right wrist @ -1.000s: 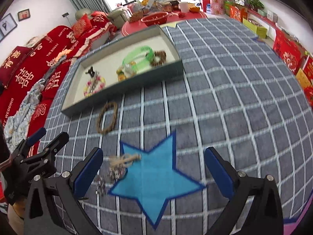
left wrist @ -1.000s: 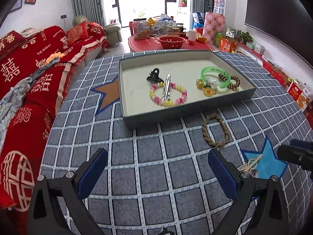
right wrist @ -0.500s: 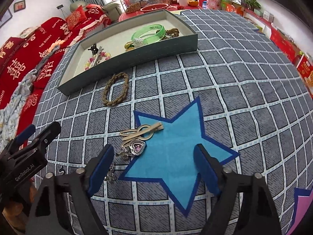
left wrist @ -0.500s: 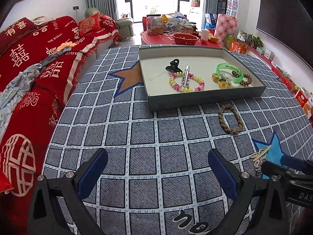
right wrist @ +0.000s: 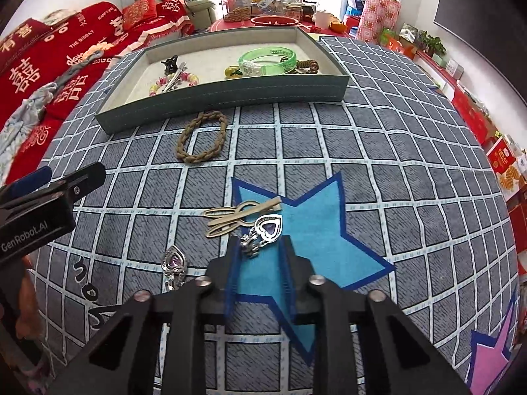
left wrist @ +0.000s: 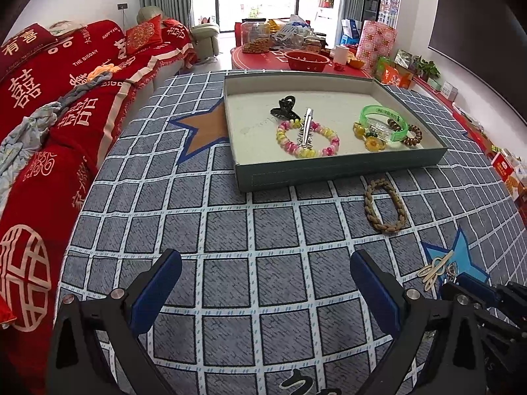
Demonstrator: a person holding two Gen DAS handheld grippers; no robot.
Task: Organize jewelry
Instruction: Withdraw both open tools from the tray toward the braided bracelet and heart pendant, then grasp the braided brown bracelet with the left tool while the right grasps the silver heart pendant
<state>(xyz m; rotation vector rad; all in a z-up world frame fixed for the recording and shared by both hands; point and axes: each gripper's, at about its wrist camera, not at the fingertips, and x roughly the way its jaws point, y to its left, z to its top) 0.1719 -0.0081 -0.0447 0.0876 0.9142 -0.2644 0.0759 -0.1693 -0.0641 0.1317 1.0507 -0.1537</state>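
Observation:
A grey-green tray holds a black claw clip, a silver clip on a pink-yellow bead bracelet, a green bangle and brown beads. A braided brown bracelet lies in front of it. My right gripper has its jaws narrowed around the silver end of a purple heart earring on the blue star; whether they pinch it is unclear. A gold hair clip and a second heart earring lie beside. My left gripper is open and empty.
The table has a grey checked cloth with an orange star. A red sofa runs along the left. A red side table with jars and a bowl stands behind. The left gripper shows at the right wrist view's left edge.
My right gripper has moved down and forward to the heart earring and its jaws have narrowed from wide open. The left gripper has drawn back a little from the tray.

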